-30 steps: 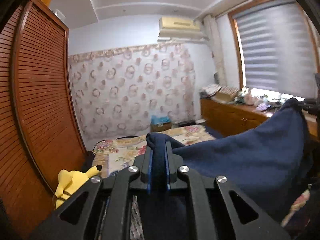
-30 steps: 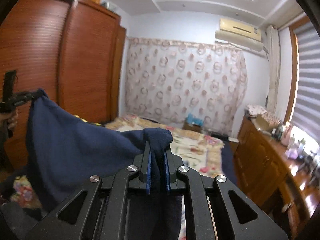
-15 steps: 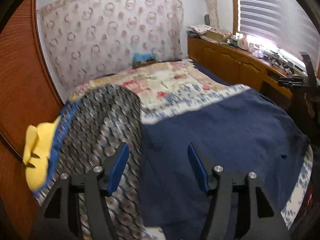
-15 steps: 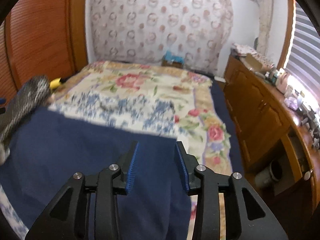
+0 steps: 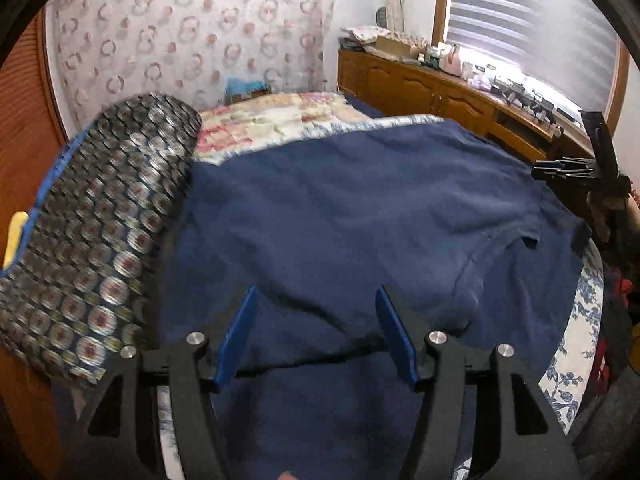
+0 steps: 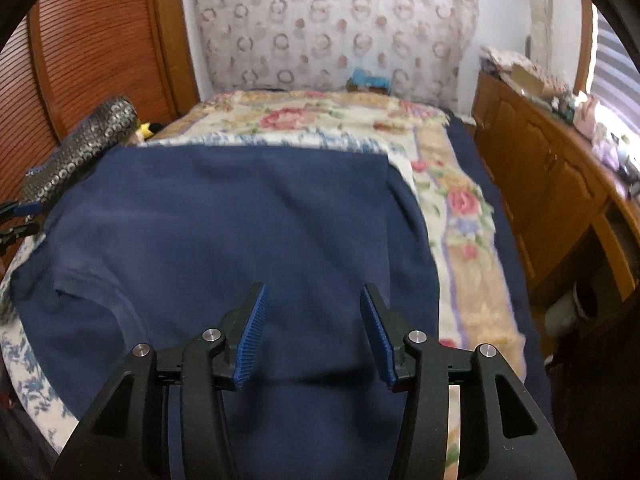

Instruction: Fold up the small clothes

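Across the near half of the floral-quilted bed (image 6: 460, 200) lies the dark navy soft knit garment (image 5: 360, 208), spread nearly flat, its near edge hanging over the bed's front edge below both tools. The left gripper (image 5: 316, 320) hovers above that near edge with jaws spread wide and nothing between them; the right gripper (image 6: 312, 320) hovers likewise, released and empty. The fabric appears light, limp and prone to bunching; it should drape rather than hold shape, so a pinch at a hem corner or at the shoulder seam near the sleeve (image 5: 532, 240) looks the soundest hold. A patterned grey cylindrical bolster (image 5: 100, 232) touches the garment's left side and could catch a fold made towards that edge. A yellow plush toy (image 6: 146, 130) sits behind it. The wooden sideboard (image 6: 560, 184) stands well apart on the right.
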Demonstrator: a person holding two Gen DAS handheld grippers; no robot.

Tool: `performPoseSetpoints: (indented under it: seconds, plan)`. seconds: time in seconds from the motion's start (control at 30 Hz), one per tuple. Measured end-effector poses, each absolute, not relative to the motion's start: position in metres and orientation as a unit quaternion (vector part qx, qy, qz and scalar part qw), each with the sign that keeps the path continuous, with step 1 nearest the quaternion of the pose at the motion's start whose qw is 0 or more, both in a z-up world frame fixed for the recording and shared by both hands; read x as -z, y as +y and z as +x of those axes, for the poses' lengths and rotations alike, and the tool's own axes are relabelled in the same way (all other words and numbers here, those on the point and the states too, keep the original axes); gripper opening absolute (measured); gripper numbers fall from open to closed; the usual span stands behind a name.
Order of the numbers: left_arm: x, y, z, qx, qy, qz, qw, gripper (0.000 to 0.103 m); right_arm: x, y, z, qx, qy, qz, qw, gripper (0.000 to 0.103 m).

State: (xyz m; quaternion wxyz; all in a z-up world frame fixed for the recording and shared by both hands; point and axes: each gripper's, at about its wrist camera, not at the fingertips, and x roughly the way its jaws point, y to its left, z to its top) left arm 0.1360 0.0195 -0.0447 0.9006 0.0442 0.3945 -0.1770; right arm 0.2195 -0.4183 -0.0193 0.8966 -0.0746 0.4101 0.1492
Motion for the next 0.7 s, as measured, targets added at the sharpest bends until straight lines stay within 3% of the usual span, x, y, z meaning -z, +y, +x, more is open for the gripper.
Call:
performPoseSetpoints:
  seconds: [0.23,0.5,0.7]
  plan:
    - [0.071,0.005,0.138,0.163,0.432,0.057,0.885,0.061,0.033,-0.434,0.222,-0.127,0.427,-0.044,0.894,0.048]
    - [0.074,0.004,0.132,0.162,0.418,0.056,0.892,0.063,0.047,-0.428,0.218,-0.121,0.428,-0.059,0.894,0.049]
    - [0.079,-0.003,0.134,0.176,0.420,0.071,0.887,0.079,0.049,-0.430,0.217,-0.120,0.428,-0.062,0.894,0.051]
